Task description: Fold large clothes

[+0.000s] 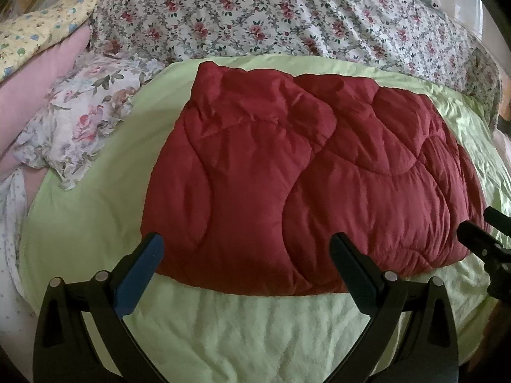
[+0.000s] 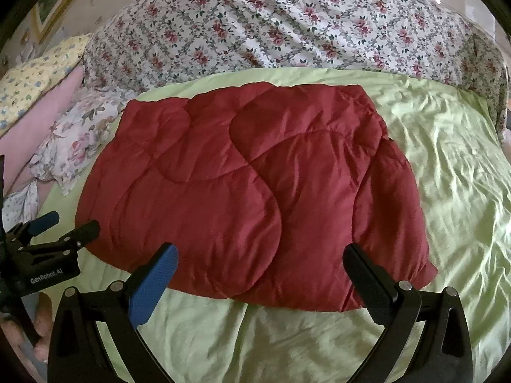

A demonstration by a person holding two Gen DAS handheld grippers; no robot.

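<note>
Above the near edge of the bed, the left gripper [image 1: 247, 252] hangs with its jaws spread wide and nothing between them; the right gripper [image 2: 260, 261] is likewise released and holds nothing, hovering beside it. Just beyond both sets of fingertips lies the red quilted comforter [image 2: 249, 188], folded into a thick rectangle and resting flat on the light green sheet [image 2: 447, 159]. Farther back a floral bedspread [image 2: 287, 22] covers the bed, with a floral pillow [image 1: 80, 121] and pink bedding [image 1: 60, 60] to the left.
</note>
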